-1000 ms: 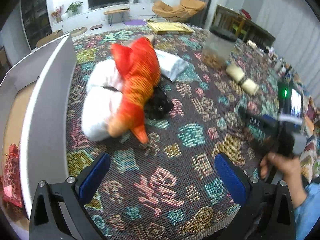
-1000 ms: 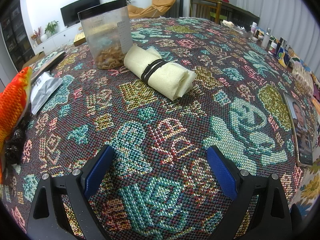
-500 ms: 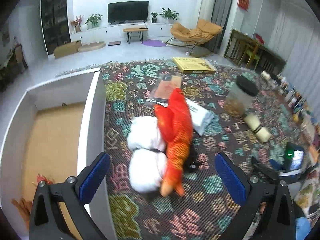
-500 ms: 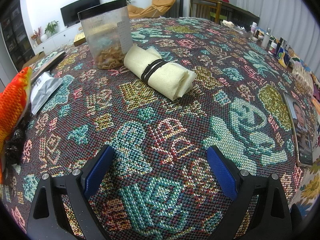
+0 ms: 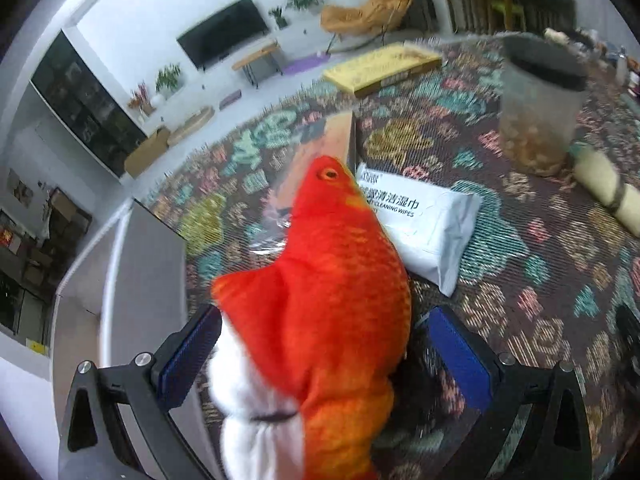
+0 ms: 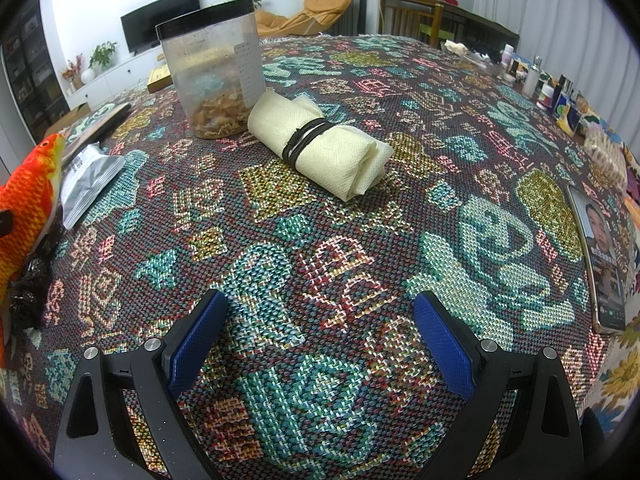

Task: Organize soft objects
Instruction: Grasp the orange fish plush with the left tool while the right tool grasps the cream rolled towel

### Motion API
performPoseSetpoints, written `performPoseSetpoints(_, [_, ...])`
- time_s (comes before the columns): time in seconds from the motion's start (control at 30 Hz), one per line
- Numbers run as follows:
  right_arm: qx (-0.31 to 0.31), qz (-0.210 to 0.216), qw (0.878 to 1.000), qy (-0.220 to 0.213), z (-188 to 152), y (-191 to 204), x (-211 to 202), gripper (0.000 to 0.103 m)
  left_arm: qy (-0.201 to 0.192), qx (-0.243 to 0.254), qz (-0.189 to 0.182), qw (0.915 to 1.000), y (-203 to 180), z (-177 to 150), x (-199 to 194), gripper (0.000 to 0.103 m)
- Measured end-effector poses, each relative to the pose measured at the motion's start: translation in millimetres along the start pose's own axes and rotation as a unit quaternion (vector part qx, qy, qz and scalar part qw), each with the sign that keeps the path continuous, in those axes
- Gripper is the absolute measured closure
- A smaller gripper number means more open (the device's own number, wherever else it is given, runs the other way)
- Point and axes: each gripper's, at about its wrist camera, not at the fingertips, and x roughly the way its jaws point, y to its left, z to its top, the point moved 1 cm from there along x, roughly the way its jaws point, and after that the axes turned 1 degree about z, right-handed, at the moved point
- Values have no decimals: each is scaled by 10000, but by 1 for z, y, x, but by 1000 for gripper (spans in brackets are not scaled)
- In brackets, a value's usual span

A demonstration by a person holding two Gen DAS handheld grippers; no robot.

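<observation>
- Left gripper (image 5: 320, 354) spread wide around the orange fish plush (image 5: 332, 300) (white plush (image 5: 256, 412) beside it).
- Right gripper (image 6: 320, 340) wide, empty, above the patterned cloth (image 6: 400, 240).

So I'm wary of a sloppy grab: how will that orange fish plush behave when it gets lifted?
The orange fish plush looks stuffed and soft, so it will probably squash between the left claw pads. Being long, its head and tail may droop. The white bundle pressed against it might get caught too.
</observation>
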Motion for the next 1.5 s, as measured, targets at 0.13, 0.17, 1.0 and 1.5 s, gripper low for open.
performPoseSetpoints(0.13, [2,0,10000,-3,0,0,0,7,130,-120,-164,9997,-2,1,11,26])
performPoseSetpoints(0.17, [0,1,10000,-3,0,0,0,7,155,-144,-180,9996,-2,1,11,49])
performPoseSetpoints(1.0, [72,114,9999,-51,1,-1,-3,7,195,-377,-2265,9731,-63,-131,-84,29])
performPoseSetpoints(1.5, [-891,975,9912,25,94,-25,-20,9,112,-35,-2282,9735,-81,-148,-75,16])
